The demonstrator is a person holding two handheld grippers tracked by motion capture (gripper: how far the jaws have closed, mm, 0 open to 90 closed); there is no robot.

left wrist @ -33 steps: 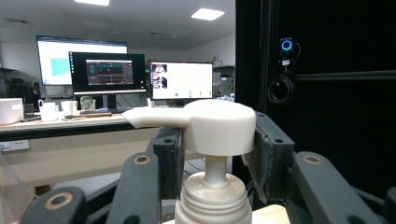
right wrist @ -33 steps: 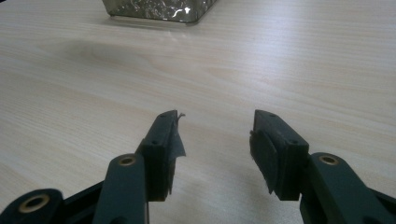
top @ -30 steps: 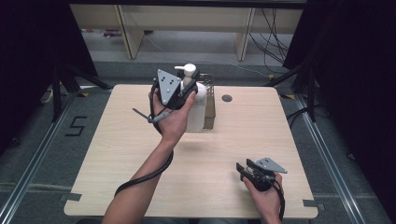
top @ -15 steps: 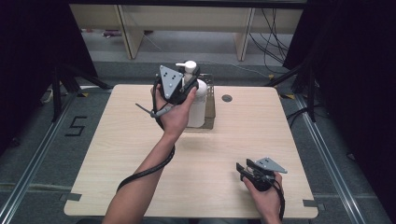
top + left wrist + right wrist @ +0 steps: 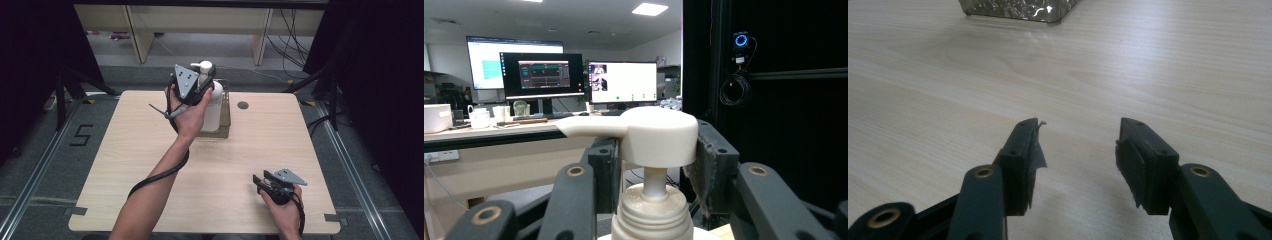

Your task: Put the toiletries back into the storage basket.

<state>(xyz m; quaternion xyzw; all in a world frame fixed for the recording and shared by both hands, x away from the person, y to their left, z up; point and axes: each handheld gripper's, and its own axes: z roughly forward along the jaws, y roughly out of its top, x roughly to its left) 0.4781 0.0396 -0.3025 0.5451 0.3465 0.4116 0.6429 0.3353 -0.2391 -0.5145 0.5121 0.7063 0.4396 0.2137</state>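
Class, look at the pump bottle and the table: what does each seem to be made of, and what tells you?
Pump bottle: probably plastic, off-white and matte, with a smooth moulded head and ribbed collar. Table: pale wood or wood-look laminate, with fine grain lines and a soft sheen; which of the two cannot be told.

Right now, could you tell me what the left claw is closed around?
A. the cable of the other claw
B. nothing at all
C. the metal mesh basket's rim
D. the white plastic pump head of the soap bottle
D: in the left gripper view the left claw's pads press either side of the white plastic pump head of the soap bottle.
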